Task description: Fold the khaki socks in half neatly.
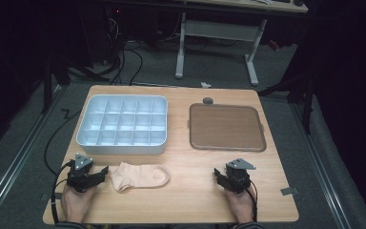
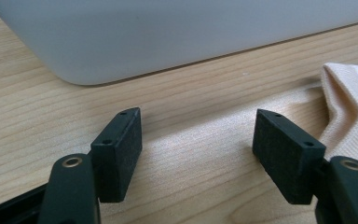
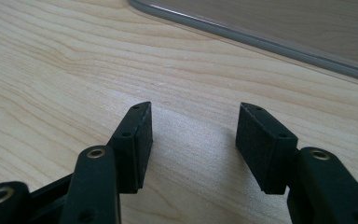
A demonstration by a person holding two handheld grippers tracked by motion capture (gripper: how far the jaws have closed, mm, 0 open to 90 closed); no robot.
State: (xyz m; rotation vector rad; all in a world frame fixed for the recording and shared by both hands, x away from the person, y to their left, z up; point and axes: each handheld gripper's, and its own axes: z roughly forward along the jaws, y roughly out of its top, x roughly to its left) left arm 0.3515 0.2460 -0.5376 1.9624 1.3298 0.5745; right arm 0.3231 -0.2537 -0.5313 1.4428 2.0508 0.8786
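I had both claws released and empty over the light wooden desk (image 1: 190, 191): the left claw (image 1: 103, 172) near its front left corner, the right claw (image 1: 218, 173) toward the front right. The pale peach ankle sock (image 1: 140, 176) lay flat near the front edge, just beside the left claw. I judged it best to pinch the cuff low and squarely, gathering both layers. The left claw view showed the sock's ribbed knit (image 2: 349, 105); the high view showed the white compartment tray (image 1: 122, 140) and brown square board (image 1: 226, 127).
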